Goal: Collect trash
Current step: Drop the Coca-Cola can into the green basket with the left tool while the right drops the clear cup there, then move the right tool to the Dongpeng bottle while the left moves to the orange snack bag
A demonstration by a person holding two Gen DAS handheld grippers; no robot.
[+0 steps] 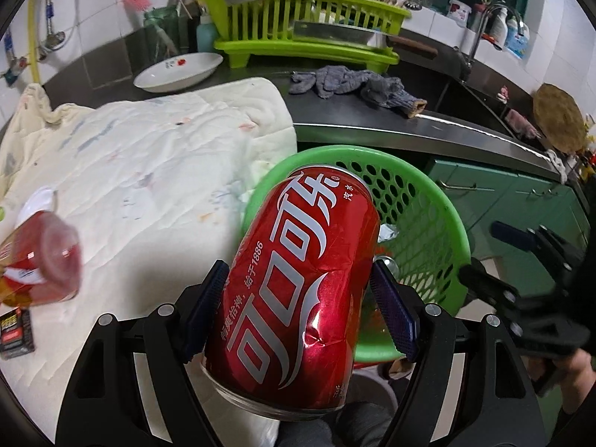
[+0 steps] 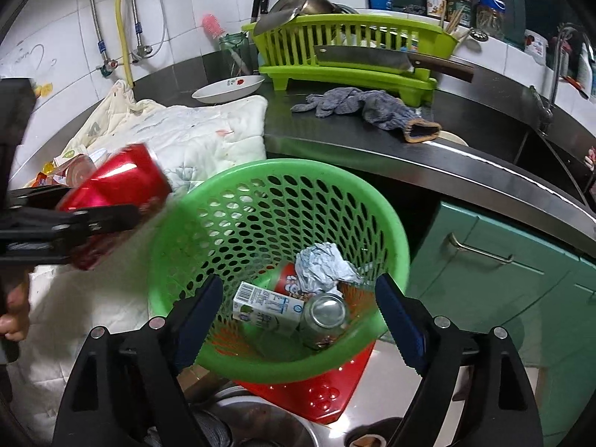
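A dented red cola can (image 1: 298, 283) is clamped between the blue pads of the left gripper (image 1: 300, 313), one finger (image 1: 206, 309) pressed to each side of it, with its top tilted away from the camera toward a green perforated basket (image 1: 443, 246). The basket lies just beyond and to the right of these fingers, partly hidden behind the can. To the left of the fingers a quilted cream cloth (image 1: 156, 171) is spread over the table (image 1: 372, 123), and on it, well to the left, a blurred bottle with a red cap (image 1: 48, 264) and a small dark packet (image 1: 15, 331) are seen. The right gripper (image 2: 300, 320) is held with its fingers (image 2: 400, 320) spread wide and nothing between them; no earlier picture is given for it. Directly beyond and below these fingers the basket (image 2: 208, 223) is seen from above, and in it lie a white carton (image 2: 266, 307), a silver can (image 2: 326, 314), a crumpled paper (image 2: 322, 266) and a red-labelled container (image 2: 287, 277). To the left of the right fingers the red can (image 2: 119, 190) in the left gripper (image 2: 74, 223) is held just outside the basket's rim. Farther off on the table, a grey rag (image 2: 365, 106), a white dish (image 2: 227, 87) and a lime dish rack (image 2: 350, 56) bearing a cleaver (image 2: 376, 59) are seen.
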